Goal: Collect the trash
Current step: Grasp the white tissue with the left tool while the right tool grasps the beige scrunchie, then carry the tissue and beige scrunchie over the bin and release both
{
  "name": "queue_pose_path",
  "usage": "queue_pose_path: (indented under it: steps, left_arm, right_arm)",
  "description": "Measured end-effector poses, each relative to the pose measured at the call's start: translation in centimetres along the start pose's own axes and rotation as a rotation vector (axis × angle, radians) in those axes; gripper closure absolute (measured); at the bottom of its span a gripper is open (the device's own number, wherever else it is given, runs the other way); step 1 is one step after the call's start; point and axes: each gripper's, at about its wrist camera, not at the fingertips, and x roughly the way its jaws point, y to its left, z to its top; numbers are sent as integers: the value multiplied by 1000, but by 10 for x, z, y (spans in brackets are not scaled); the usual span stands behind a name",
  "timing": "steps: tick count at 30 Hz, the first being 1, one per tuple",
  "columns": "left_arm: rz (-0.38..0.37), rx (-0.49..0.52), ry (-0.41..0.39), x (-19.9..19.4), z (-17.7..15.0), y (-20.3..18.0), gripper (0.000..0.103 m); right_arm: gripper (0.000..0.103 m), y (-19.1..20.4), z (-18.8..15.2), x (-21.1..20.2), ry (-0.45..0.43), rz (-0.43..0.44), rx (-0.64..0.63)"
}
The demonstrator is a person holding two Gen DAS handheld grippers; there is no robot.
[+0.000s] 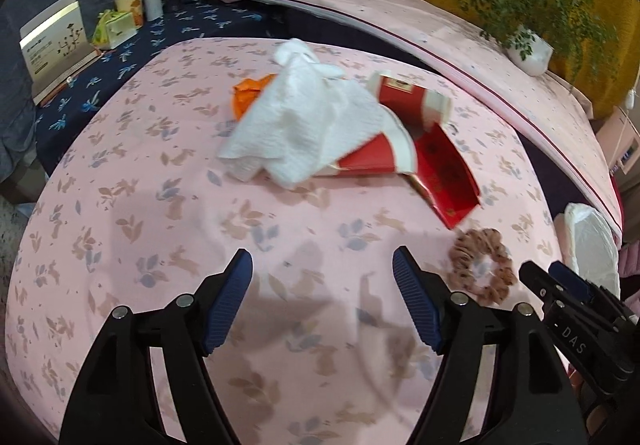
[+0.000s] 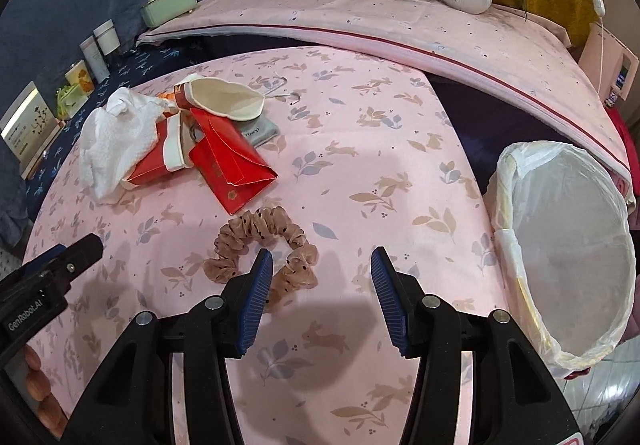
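Above the pink rabbit-print counter [image 1: 120, 213], left hand-held gripper [image 1: 322, 297] pitched steeply down, jaws wide, nothing between. Right hand-held gripper [image 2: 322, 293] angled likewise, jaws parted and empty, beside the scrunchie [image 2: 260, 245]. Beyond: crumpled white tissue [image 1: 296, 125], red paper cups [image 1: 412, 97], red envelope [image 2: 232, 161]. Lined bin [image 2: 568, 245] at the counter's right.

The table [image 2: 360, 149] wears a pink cloth printed with beige rabbits and grey-blue and tan leaves. On it lie a white waffle-textured napkin [image 1: 296, 117], two red paper cups [image 1: 412, 97] with white rims and cream insides, a red envelope [image 2: 230, 161] with gold marks, and an orange wrapper [image 1: 248, 95]. The scrunchie [image 2: 260, 245] is sheer beige with dark dots. The bin [image 2: 568, 245] has a white liner. Each gripper [image 1: 322, 301] is black with ribbed blue pads [image 2: 256, 305].
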Motion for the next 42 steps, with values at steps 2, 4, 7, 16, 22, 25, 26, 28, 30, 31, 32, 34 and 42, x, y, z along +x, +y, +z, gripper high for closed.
queue_pose_path:
  steps: [2,4,7,16,22,25,26,28,30,31,32,34,42]
  left_arm:
    - [4,-22,-6,3,9,10,34]
    - [6,-37,-13,5,19,18,34]
    - [16,-45,-34,10,36,25,34]
    - [11,-32,-49,39,73,33,37]
    - [-54,-3,-17,47,74,23,79]
    - [-75,27,-14,42,67,15,95]
    - [-75,32,-19,40,64,13,96]
    - [-86,30,-20,33,58,9,97]
    - [-103,22,-18,26,53,5,98]
    - [-109,23,-20,21,50,2,98]
    - [-113,25,-22,17,47,-1,98]
    - [-128,34,-25,7,41,-10,98]
    - [-208,111,-52,-35,25,-63,98]
  right_arm:
    - [53,1,1,8,13,0,4]
    - [53,0,2,15,27,0,10]
    - [53,1,2,24,40,-3,17]
    - [61,10,4,39,48,-15,9]
    - [87,14,6,40,47,11,5]
    - [91,13,4,36,47,23,16]
    - [91,13,4,35,46,25,18]
    - [93,11,2,29,40,32,22]
    - [93,9,0,21,29,36,26]
    - [94,8,0,16,21,38,28]
    - [94,6,0,11,11,40,31]
    - [95,1,0,1,-7,44,36]
    - [95,-26,4,-47,-99,31,57]
